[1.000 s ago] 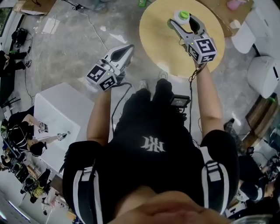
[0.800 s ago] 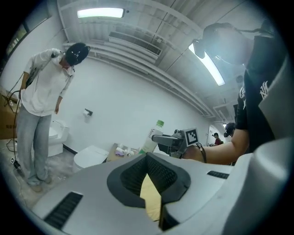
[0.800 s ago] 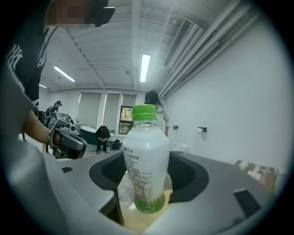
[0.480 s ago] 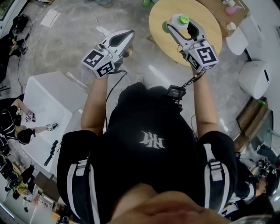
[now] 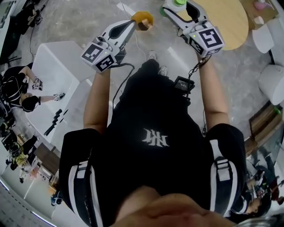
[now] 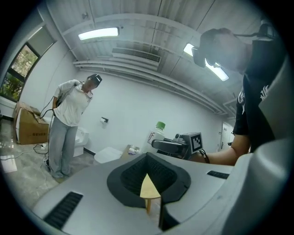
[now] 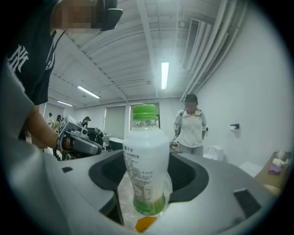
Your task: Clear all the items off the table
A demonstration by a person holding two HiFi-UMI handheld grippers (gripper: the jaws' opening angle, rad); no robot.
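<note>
Left gripper: closed on a small yellow piece, held level over the floor, clear of the round tabletop. Right gripper: clamped around a white, green-capped bottle, upright, by the tabletop's left edge in the head view. Both items are off the tabletop surface.

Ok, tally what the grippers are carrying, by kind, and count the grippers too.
bottle: 1
yellow piece: 1
grippers: 2 (left gripper, right gripper)
Total: 4
</note>
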